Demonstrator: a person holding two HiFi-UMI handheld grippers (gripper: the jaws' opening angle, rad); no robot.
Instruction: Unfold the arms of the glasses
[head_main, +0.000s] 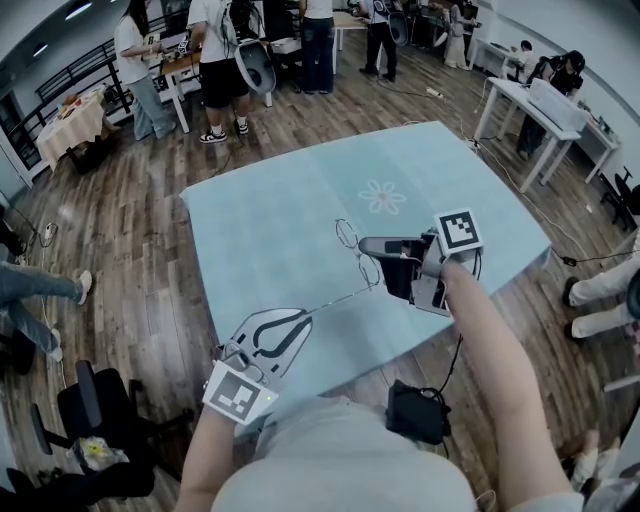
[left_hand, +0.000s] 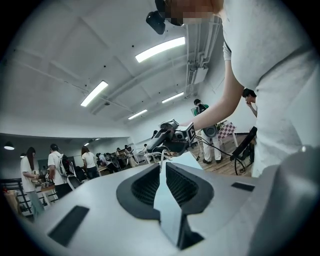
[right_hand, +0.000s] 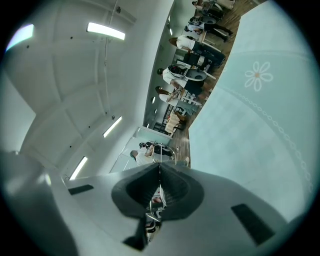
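Right gripper (head_main: 366, 246) is pressed shut on the front of the thin wire-framed glasses (head_main: 369, 268). Left gripper (head_main: 301, 314) is pinched on one slender metal arm (head_main: 338, 299) at its tip, and the glasses are held over the near edge of the pale blue cloth-covered table (head_main: 280, 220). This arm is judged almost swung out; next it should be released and the second arm caught with a fine pinch.

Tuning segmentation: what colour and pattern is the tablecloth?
Pale blue tablecloth with a faint white flower motif; clearest in head view.

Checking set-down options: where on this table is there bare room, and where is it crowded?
Bare: the cloth around the flower print, out to its far and left edges. Crowded: near edge, where left gripper and right gripper hold the glasses.
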